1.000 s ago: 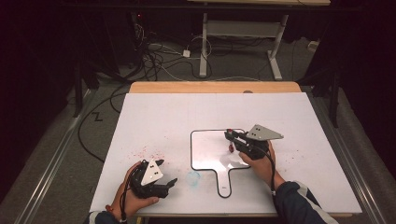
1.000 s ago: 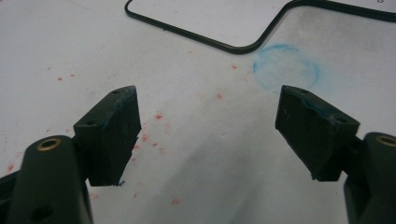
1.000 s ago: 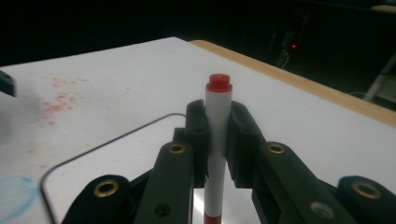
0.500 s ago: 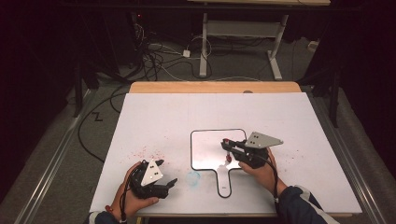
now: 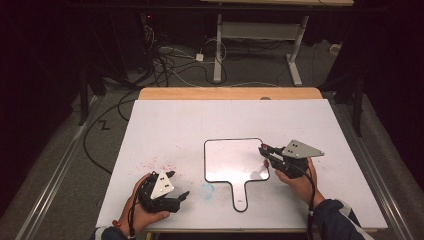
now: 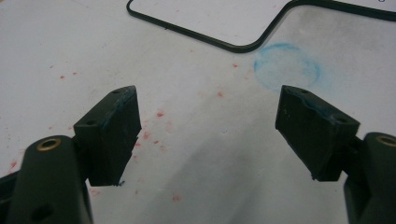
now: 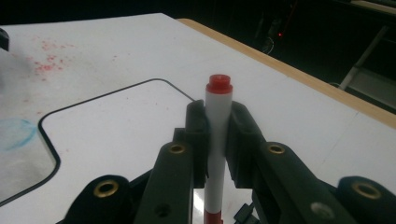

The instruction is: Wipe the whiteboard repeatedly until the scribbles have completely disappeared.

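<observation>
High view: a white counter point(image 5: 220, 120) with a wooden far edge carries a paddle-shaped whiteboard point(image 5: 232, 162), black-rimmed, handle toward the person. The right claw point(image 5: 264, 155), held in the right hand point(image 5: 300, 182), sits at the board's right edge, its tip over the rim. A red-and-white marker is pinched in it, small at this range. The left claw point(image 5: 177, 186), held in the left hand point(image 5: 145, 205), rests on the counter near the front left, well apart from the board, jaws spread. Red specks point(image 5: 155, 162) mark the counter beyond the left claw; a faint blue smudge point(image 5: 206, 189) lies between the left claw and the board handle.

Left gripper view: the left claw point(image 6: 208, 121) stands wide apart, nothing between the jaws. A blue ring-shaped smudge point(image 6: 287, 65) lies on the counter just short of the whiteboard's rim point(image 6: 233, 45). Red specks point(image 6: 159, 114) are scattered below.

Right gripper view: the right claw point(image 7: 218, 133) is pressed onto a white marker point(image 7: 217, 140) with a red cap end point(image 7: 219, 84), held upright in this view between the jaws. The whiteboard point(image 7: 121, 126) lies beneath and to the left.
</observation>
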The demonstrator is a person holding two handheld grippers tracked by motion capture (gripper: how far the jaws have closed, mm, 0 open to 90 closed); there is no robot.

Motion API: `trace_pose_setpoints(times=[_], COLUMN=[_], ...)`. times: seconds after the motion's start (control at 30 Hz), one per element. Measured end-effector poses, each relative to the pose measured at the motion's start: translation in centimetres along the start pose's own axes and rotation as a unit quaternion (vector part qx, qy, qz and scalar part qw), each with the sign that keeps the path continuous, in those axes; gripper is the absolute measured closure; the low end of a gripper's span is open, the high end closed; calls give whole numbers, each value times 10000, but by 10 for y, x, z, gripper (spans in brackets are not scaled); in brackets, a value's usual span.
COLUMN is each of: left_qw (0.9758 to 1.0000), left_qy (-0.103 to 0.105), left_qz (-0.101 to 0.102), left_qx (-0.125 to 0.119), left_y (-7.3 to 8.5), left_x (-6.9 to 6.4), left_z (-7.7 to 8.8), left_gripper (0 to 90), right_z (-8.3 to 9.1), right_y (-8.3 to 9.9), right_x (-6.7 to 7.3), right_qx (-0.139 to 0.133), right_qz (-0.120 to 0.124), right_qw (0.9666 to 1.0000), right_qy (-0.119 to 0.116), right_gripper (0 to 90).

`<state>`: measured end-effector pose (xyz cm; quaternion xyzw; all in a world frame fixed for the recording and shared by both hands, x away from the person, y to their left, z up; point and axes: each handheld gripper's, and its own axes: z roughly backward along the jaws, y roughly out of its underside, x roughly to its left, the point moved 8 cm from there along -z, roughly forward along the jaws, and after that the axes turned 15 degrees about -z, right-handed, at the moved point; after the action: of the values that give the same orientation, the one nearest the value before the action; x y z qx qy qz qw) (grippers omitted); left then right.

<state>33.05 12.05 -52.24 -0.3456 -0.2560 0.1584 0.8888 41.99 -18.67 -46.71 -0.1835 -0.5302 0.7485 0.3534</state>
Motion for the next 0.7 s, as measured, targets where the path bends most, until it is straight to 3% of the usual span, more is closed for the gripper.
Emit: trace_pose_setpoints(times=[0.03,0.1,0.2,0.3,0.5,0.7], left_qw=[10000,10000,10000,10000,10000,10000], left_qy=[-4,0,-3,-15,-44,-92], left_qz=[-1,-9,-13,4,-17,33], left_qx=[5,5,17,13,-3,-16], left_y=[0,-1,0,1,1,2], left_x=[0,0,0,0,1,4], left_z=[0,0,0,1,2,2], left_gripper=[213,213,213,213,213,213], right_z=[1,2,4,8,10,21], right_y=[1,3,5,9,7,-8], right_x=[4,13,26,32,28,20], right_qx=[-1,40,182,162,144,-146], right_qz=[-126,-134,62,13,-107,-213], right_qw=[9998,9992,9988,9981,9983,9987], right_qy=[-163,-369,-453,-596,-547,-428], right_gripper=[811,811,812,811,811,811])
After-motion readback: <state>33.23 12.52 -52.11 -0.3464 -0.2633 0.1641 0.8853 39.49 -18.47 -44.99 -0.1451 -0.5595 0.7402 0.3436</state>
